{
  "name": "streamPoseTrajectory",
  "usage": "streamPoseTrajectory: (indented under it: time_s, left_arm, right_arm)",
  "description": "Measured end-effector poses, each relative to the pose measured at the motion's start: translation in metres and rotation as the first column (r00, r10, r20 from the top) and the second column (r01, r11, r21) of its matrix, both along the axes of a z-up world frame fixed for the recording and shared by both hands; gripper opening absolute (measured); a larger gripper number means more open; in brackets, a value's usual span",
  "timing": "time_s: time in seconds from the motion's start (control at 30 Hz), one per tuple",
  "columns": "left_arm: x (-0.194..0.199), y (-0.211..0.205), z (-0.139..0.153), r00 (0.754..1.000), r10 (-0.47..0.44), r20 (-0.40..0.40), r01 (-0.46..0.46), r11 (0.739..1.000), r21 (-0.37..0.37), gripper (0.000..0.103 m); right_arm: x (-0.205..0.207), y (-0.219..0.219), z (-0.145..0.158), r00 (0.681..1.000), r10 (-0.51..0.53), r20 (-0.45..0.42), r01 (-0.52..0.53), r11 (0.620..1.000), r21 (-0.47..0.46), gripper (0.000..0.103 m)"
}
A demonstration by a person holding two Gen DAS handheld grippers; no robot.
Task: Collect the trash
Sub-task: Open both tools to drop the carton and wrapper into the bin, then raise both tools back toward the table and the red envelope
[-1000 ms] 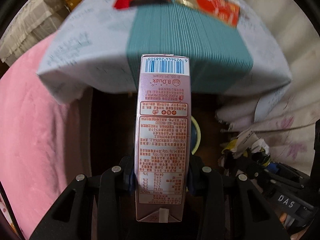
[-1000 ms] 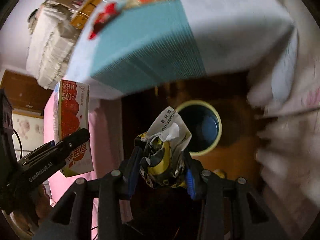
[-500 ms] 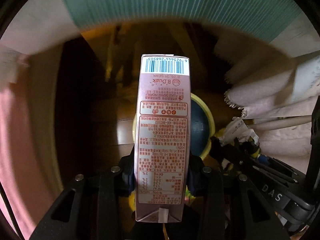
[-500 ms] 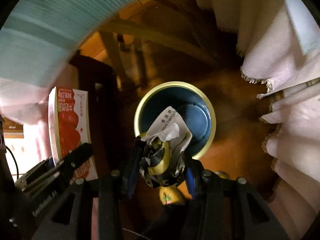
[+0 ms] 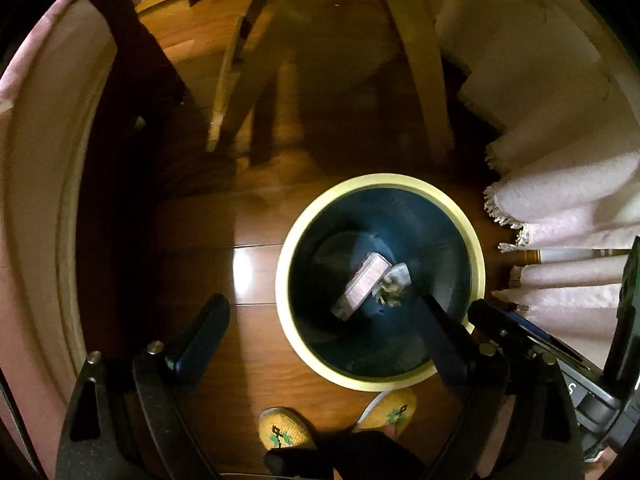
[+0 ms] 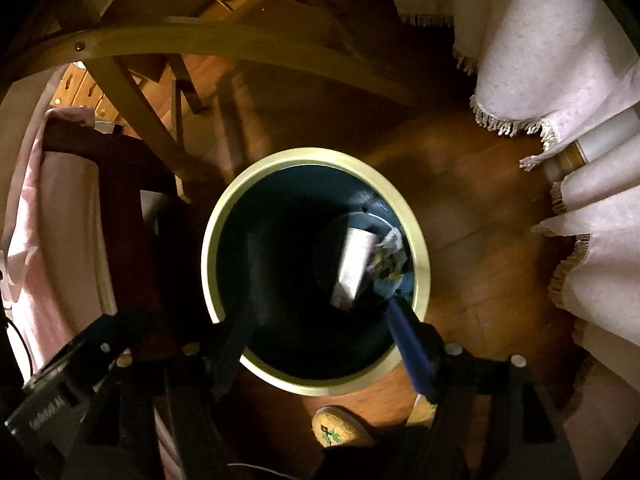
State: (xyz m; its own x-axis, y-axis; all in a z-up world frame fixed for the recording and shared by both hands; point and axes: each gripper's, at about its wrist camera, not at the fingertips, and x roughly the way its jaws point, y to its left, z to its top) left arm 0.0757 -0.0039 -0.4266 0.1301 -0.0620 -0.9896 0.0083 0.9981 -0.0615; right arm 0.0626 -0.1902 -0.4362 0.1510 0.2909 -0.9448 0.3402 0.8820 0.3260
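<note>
Now the left tool (image 5: 320, 320) hangs with jaws just spread, nothing between them; the milk carton (image 5: 362, 286) and crumpled wrapper (image 5: 394, 282) lie inside the yellow-rimmed bin (image 5: 478, 264); the right tool (image 6: 320, 332), likewise just parted, holds nothing; slippers (image 5: 286, 428) stand beside the bin, fringed curtains (image 6: 552, 60) further right.

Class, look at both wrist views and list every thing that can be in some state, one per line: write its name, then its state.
left gripper: open, nothing between its jaws, which have just been opening.
right gripper: open, holding nothing, jaws just been opening.
bin: upright on the floor, no lid on it.
pink carton: inside the bin, lying tilted.
crumpled wrapper: inside the bin, beside the carton.
yellow slippers: on the floor by the bin.
</note>
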Motion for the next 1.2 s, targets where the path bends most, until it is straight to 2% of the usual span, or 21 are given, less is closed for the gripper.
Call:
streamPoseTrajectory:
  time_s: [0.13,0.4,0.57,0.67,0.77,1.03,1.2]
  left_arm:
    - [-0.005,0.006,0.024,1.000,0.003,0.005,-0.003,1.000,0.017,0.092]
    - [-0.018,0.011,0.101,0.999,0.010,0.048,-0.012,1.000,0.028,0.092]
    - [-0.027,0.018,0.152,0.999,-0.003,0.043,0.000,0.997,0.075,0.092]
    - [-0.036,0.020,0.181,0.999,-0.037,0.022,0.035,0.993,0.109,0.092]
    - [-0.046,0.023,0.218,0.996,-0.077,0.035,0.071,0.987,0.142,0.092]
    - [-0.057,0.041,0.335,0.984,-0.100,0.147,0.082,0.989,0.124,0.092]
    - [-0.056,0.045,0.397,0.962,-0.128,0.242,0.101,0.988,0.120,0.092]
  right_arm:
    - [-0.003,0.004,0.027,1.000,0.008,0.026,-0.008,1.000,-0.007,0.071]
    - [-0.008,0.013,0.095,0.998,0.019,0.064,-0.017,0.999,-0.031,0.071]
    - [-0.010,0.015,0.146,0.997,0.015,0.075,-0.012,0.999,-0.046,0.071]
    - [-0.013,0.015,0.181,0.997,0.009,0.081,-0.005,0.999,-0.048,0.071]
    - [-0.019,0.022,0.222,0.995,0.018,0.095,-0.013,0.998,-0.057,0.071]
    - [-0.036,0.045,0.332,0.982,0.071,0.176,-0.059,0.995,-0.075,0.071]
    - [-0.040,0.052,0.387,0.964,0.100,0.247,-0.079,0.993,-0.093,0.071]
